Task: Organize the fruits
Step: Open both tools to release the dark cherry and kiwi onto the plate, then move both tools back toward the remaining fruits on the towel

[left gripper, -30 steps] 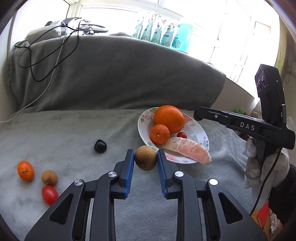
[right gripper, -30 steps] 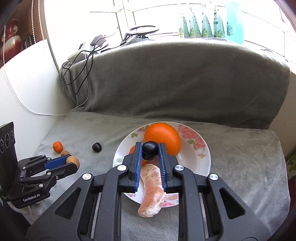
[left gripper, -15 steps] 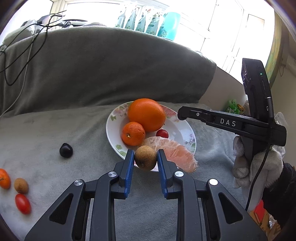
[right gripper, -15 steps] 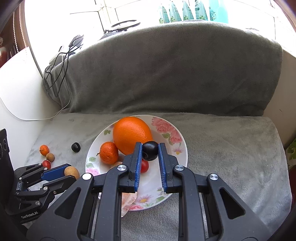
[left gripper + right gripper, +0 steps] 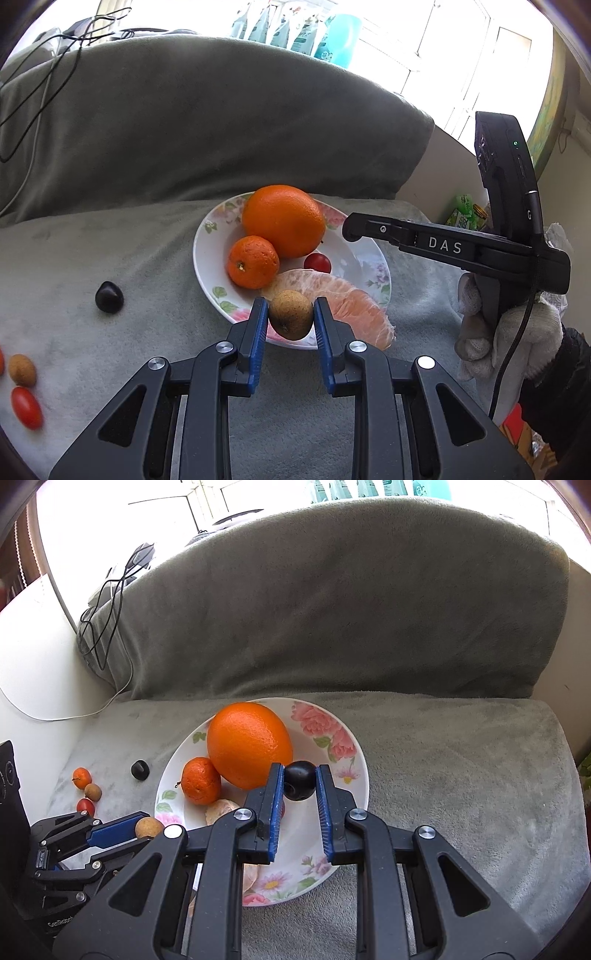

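Both tools nearer the plate (image 5: 207, 266) (brown fruit (image 5: 290, 314) at its rim)

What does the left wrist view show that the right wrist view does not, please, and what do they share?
Only the left wrist view shows the white-gloved hand holding the right gripper's handle, the grapefruit segment in full, and the cherry tomato on the plate.

Only the right wrist view shows the dark plum clamped in the right gripper and the small orange fruit on the blanket.

Both show the floral plate, the large orange, the mandarin, the loose dark fruit, and the brown longan in the left gripper.
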Action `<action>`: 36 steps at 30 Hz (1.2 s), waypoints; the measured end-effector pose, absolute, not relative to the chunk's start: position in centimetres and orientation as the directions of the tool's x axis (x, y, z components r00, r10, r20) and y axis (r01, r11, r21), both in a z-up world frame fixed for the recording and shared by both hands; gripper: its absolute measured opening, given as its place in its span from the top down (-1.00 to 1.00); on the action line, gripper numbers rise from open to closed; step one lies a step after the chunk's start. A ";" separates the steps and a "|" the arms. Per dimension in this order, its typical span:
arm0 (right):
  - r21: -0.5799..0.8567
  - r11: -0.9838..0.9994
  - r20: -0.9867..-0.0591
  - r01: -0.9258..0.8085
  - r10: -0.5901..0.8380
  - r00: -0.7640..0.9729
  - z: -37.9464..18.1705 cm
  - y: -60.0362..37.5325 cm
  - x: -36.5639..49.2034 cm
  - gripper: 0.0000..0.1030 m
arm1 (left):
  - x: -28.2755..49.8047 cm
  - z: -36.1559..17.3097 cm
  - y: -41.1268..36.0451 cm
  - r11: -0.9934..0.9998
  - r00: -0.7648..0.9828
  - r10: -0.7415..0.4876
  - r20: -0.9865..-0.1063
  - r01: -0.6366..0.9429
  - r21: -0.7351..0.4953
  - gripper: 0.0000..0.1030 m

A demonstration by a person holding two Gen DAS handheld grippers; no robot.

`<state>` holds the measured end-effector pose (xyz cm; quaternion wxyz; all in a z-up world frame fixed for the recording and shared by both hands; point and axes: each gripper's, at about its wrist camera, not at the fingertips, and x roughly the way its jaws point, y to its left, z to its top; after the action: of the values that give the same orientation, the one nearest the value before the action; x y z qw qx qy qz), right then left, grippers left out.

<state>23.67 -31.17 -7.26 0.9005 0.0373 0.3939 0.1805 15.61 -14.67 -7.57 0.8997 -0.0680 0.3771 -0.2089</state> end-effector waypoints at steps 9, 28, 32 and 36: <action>0.214 0.931 -0.699 -0.297 0.358 0.618 -7.5 -31.1 23.9 0.64 | 15.7 -7.7 -14.9 0.899 0.630 -0.435 -0.643 0.339 -0.276 0.54; 0.190 0.939 -0.667 -0.287 0.338 0.664 -6.1 -30.7 22.9 -0.66 | 15.0 -6.8 -14.9 0.907 0.656 -0.417 -0.629 0.343 -0.244 -0.45; 0.180 0.941 -0.664 -0.285 0.330 0.671 -5.8 -30.5 22.8 -0.73 | 14.7 -6.5 -15.0 0.914 0.665 -0.399 -0.632 0.340 -0.219 -0.48; 0.178 0.943 -0.667 -0.283 0.327 0.670 -5.7 -30.4 22.6 -0.73 | 14.2 -6.1 -15.0 0.916 0.672 -0.394 -0.627 0.342 -0.209 -0.51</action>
<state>22.64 -30.41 -5.67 0.9133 0.0295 0.3704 0.1668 14.23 -14.96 -6.09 0.9136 -0.0373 0.3513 -0.2012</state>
